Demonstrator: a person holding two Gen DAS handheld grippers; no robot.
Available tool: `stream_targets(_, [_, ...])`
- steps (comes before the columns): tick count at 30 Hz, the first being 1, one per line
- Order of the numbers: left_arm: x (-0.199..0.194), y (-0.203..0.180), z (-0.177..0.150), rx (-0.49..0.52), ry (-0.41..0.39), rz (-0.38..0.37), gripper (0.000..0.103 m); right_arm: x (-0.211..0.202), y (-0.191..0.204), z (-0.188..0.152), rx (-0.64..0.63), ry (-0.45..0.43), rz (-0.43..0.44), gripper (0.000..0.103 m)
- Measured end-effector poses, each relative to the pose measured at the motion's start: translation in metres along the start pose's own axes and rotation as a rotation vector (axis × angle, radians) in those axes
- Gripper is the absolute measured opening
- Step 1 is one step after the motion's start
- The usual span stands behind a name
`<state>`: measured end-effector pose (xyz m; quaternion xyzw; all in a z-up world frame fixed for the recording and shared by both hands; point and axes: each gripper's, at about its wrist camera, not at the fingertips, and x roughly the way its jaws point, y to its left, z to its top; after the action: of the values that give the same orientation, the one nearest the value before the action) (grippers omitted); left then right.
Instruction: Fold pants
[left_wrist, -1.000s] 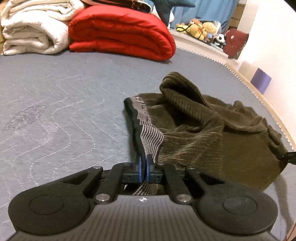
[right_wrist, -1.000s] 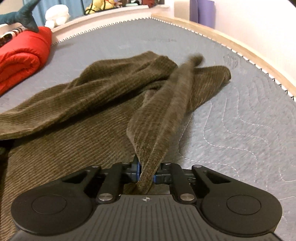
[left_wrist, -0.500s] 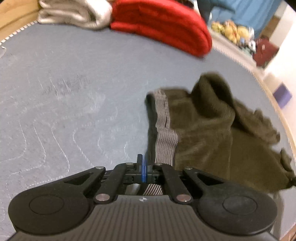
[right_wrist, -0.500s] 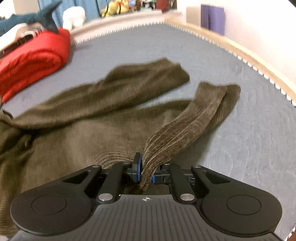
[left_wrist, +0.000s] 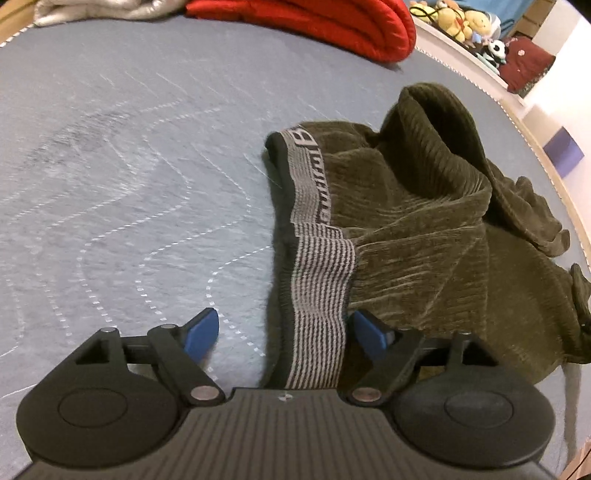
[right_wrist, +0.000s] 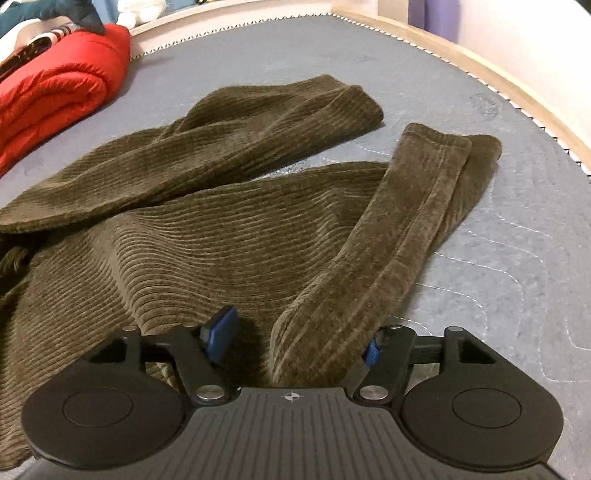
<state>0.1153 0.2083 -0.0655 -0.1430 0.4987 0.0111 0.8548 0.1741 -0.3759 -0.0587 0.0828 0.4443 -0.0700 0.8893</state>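
Olive corduroy pants (left_wrist: 424, 229) lie crumpled on the grey quilted mattress (left_wrist: 129, 177). Their grey striped waistband (left_wrist: 319, 266) runs between the blue pads of my left gripper (left_wrist: 286, 332), which is open and no longer pinches it. In the right wrist view the two legs (right_wrist: 221, 206) spread out across the mattress (right_wrist: 517, 240), and one leg's folded hem end (right_wrist: 399, 236) lies between the pads of my right gripper (right_wrist: 299, 339), which is open too.
A folded red quilt (left_wrist: 314, 22) and a pale blanket (left_wrist: 99, 9) lie at the mattress's far side; the quilt also shows in the right wrist view (right_wrist: 55, 96). Stuffed toys (left_wrist: 458, 18) sit beyond. The wooden bed edge (right_wrist: 517, 99) runs along the right.
Both grippers have opened and let go: the left released the waistband, the right released the leg end. The pants have settled flatter on the mattress.
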Motion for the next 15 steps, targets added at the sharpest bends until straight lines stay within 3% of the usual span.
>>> stream_targets(5, [0.016,-0.006,0.004,-0.020,0.026,-0.055,0.084,0.009,-0.001,0.000,0.002,0.017,0.000,0.069])
stream_targets(15, [0.032,-0.041,-0.002,0.099,0.034,-0.057,0.084,0.018,-0.002,0.004,0.025,0.025,-0.003,0.069])
